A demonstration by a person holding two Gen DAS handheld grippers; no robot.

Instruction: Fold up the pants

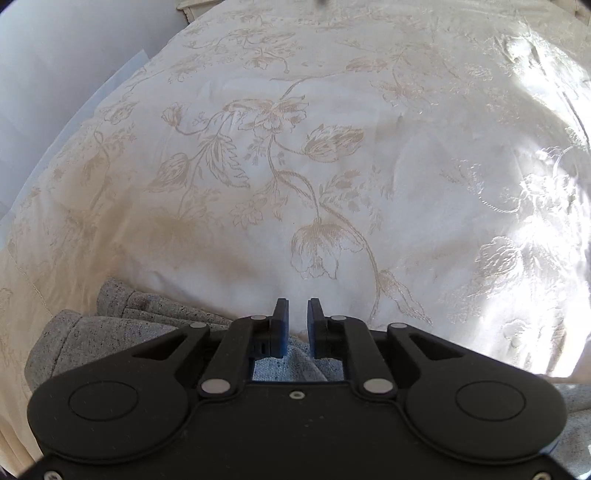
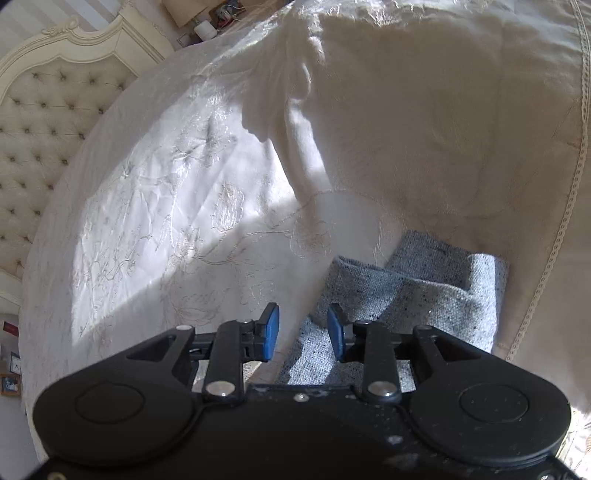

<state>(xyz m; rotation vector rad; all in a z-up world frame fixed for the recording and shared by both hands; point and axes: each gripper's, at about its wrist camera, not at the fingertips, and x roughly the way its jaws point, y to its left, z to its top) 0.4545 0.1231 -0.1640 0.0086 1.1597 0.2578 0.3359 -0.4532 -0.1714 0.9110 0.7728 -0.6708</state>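
The grey knit pants (image 1: 110, 325) lie in folds on a cream floral bedspread (image 1: 295, 147), at the lower left of the left wrist view and under the tool. My left gripper (image 1: 298, 317) hovers over their edge, jaws a small gap apart with nothing between them. In the right wrist view the pants (image 2: 424, 291) lie folded at the lower right. My right gripper (image 2: 303, 325) is open, its blue pads (image 2: 271, 332) straddling the pants' near edge without pinching it.
A bunched cream duvet (image 2: 443, 129) with lace trim rises behind the pants. A tufted cream headboard (image 2: 48, 103) stands at the left. Small items sit on a nightstand (image 2: 218, 18) beyond the bed. Sunlight falls across the bedspread (image 2: 166, 203).
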